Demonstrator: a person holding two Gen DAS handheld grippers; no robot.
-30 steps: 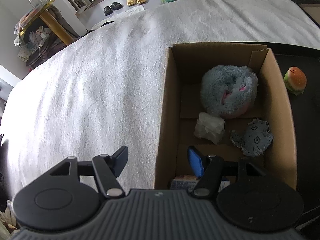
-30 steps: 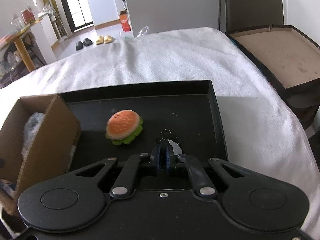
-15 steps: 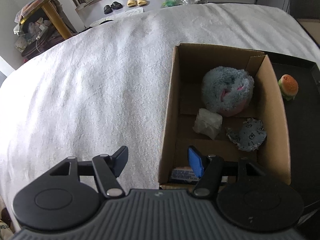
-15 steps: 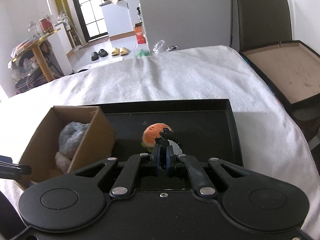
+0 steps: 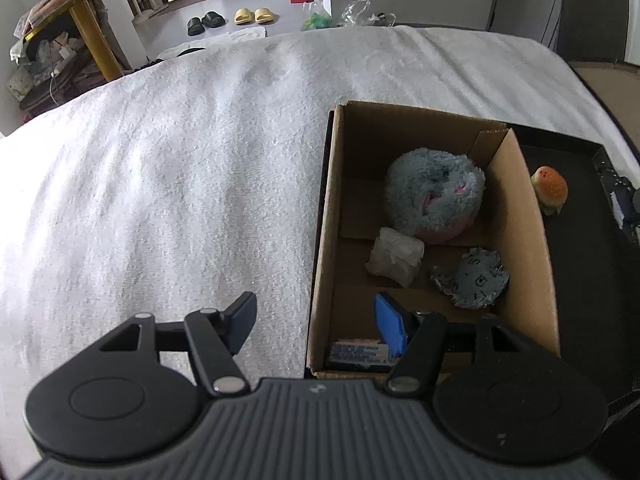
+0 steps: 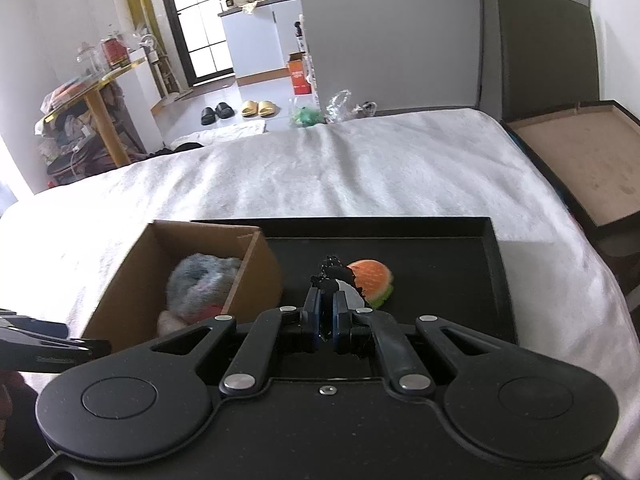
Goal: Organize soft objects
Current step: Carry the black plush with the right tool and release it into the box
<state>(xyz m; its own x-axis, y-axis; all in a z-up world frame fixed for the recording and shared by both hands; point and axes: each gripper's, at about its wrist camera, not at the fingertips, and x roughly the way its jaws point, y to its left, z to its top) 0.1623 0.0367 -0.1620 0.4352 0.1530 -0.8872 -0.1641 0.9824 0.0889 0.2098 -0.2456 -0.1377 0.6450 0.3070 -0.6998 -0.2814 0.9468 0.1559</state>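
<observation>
Right hand-held gripper pinching a small black-and-white item (left hand-held gripper released).

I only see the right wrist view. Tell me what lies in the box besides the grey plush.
Observer: A white crumpled wad lies just in front of the plush, on the floor of the box.
Operator: Go on. Name the next thing.
Observer: A grey printed rag lies to the right of the wad, by the box's right wall.
Operator: Report the left gripper.
Observer: The left gripper is open, with nothing between its fingers.
</observation>
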